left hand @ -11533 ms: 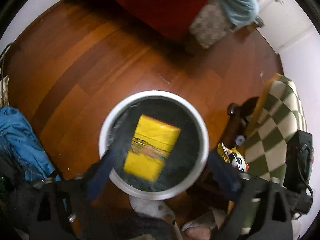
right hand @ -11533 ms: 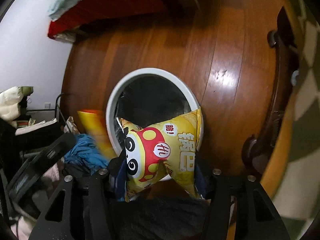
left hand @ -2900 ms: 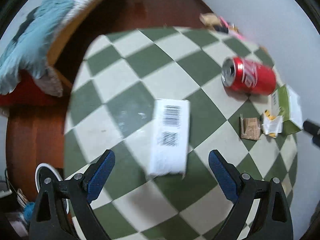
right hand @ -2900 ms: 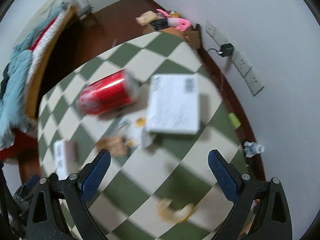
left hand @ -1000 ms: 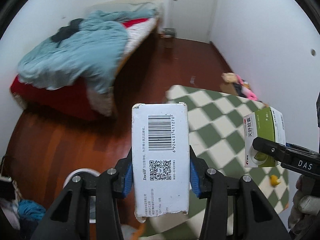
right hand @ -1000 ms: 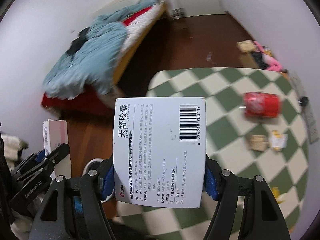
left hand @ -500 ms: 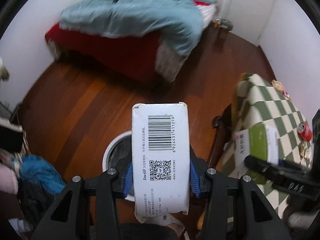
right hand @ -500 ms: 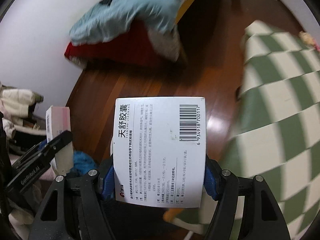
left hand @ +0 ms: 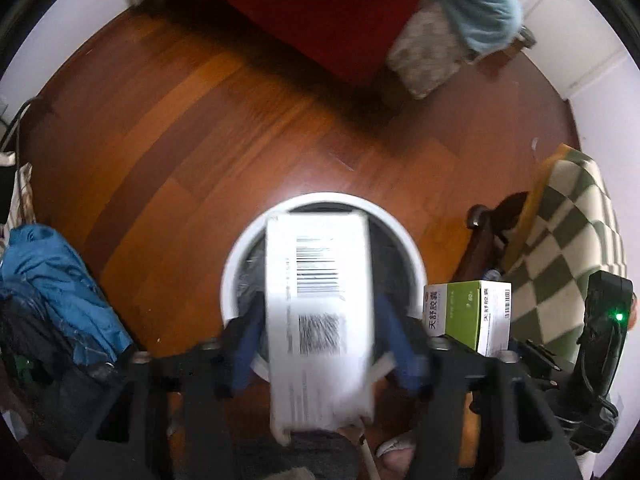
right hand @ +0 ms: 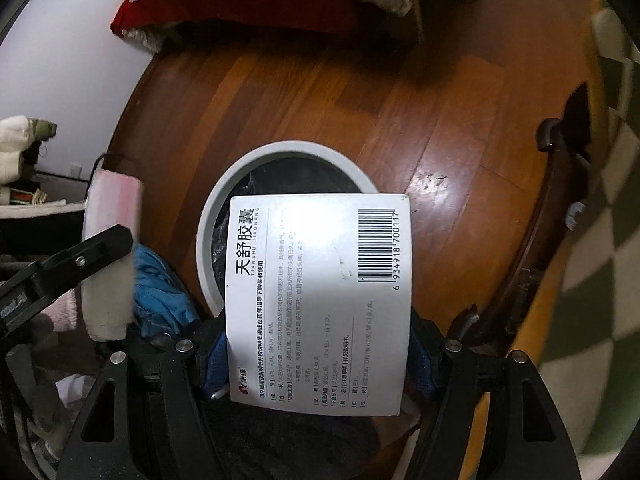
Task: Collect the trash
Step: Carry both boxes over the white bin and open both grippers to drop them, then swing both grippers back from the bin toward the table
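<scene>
left wrist: white box [left hand: 318, 312] between opening left gripper [left hand: 325, 346].

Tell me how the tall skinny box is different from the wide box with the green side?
The skinny box is narrow, white with a pink side, and blurred; the left gripper has its jaws opening, pads clear of it. The wide box is broader with a green side, sharp, and sits between the right gripper's pads. Both have barcodes and hang over the white bin.

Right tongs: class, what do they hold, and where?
The right tongs hold a white medicine box by its two long side edges, near its lower end.
</scene>
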`<state>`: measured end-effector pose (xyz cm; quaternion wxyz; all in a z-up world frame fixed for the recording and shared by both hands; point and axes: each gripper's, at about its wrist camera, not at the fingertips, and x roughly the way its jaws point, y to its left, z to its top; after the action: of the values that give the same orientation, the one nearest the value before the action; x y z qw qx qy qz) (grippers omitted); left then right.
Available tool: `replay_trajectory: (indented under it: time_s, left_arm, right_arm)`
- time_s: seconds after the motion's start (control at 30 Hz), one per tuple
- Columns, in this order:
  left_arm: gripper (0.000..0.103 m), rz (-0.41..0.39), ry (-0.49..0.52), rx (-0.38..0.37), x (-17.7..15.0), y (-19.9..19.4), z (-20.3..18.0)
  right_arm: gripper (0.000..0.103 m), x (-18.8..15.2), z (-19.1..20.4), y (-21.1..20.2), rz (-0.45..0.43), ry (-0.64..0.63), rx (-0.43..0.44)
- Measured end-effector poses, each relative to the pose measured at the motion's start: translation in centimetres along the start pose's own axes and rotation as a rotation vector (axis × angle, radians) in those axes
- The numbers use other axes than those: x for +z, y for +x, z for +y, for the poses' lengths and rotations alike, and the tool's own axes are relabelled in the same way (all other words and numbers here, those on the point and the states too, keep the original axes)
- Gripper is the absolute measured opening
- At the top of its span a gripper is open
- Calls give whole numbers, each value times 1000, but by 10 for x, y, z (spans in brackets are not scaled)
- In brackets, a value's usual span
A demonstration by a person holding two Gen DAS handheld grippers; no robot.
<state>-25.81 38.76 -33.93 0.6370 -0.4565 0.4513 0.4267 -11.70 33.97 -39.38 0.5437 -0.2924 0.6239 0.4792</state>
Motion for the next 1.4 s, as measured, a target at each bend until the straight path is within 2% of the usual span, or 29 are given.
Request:
replay_trajectory:
  time_s: [0.03, 0.13, 0.23, 0.43, 0.73, 1.1, 1.4]
  left_arm:
    - [78, -6, -14, 0, 0, 0, 4]
    - [91, -25, -51, 29, -1, 0, 21]
    - [98, -49, -63, 88, -5, 0, 30]
    - [98, -99, -62, 176, -29, -4, 34]
    - [98, -64, -36, 203, -55, 2, 25]
    - [98, -117, -2, 221, -70, -32, 10]
    - [98, -194, 12, 234, -88, -90, -10]
  right_arm:
    - [75, 5, 3, 7, 10, -11, -5]
    - [80, 16, 9, 25, 34, -37, -22]
    - [101, 12, 12, 31, 45, -43, -43]
    - [101, -1, 8, 26, 32, -74, -141]
    - [101, -26, -3, 14, 26, -95, -205]
    - [101, -42, 13, -25, -35, -126, -196]
    - [101, -63, 23, -90, -113, -163, -163]
